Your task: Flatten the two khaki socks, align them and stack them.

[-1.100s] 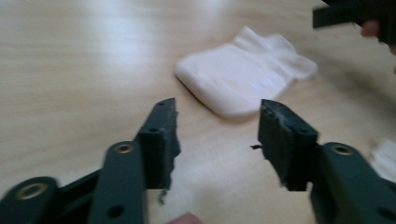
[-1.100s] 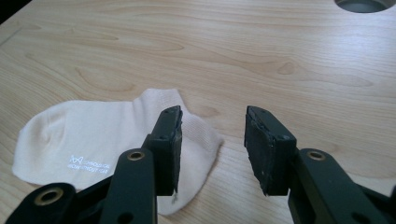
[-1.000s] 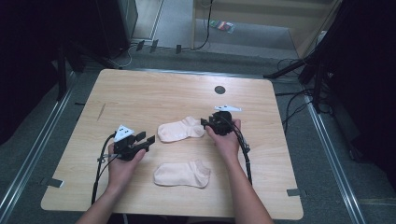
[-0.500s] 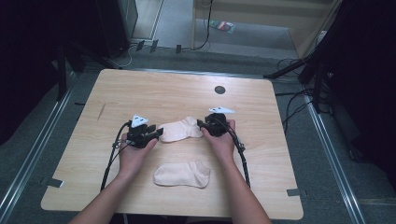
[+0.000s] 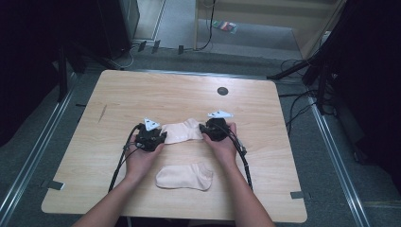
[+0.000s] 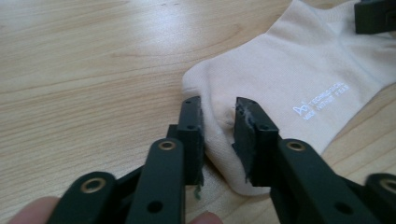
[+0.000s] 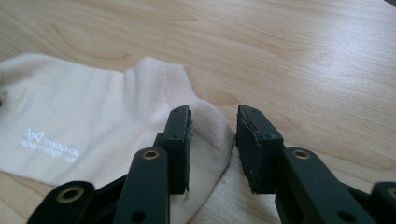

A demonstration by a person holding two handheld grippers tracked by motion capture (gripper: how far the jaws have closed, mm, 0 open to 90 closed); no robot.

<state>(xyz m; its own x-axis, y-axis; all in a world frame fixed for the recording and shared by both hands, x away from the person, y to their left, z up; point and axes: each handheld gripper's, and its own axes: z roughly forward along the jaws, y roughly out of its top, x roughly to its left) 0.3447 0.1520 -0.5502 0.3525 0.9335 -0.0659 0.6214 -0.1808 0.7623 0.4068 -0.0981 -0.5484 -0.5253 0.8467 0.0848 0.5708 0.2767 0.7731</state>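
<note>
high view: far sock [image 5: 182,132] flat mid-table, second sock [image 5: 185,176] nearer person. left gripper [image 6: 217,135] straddles toe, right gripper [image 7: 212,140] straddles cuff; both part open, nothing clamped. step: grasping ends. next: close both, lift together.

Cream ankle sock [image 5: 182,132] with white print, flat on table, seemingly slightly rumpled

Both forearms reach in from the near edge, each hand gripping its tool low over the counter. The left gripper [image 5: 163,137] and right gripper [image 5: 202,131] point inward at each other, jaws parted.
</note>
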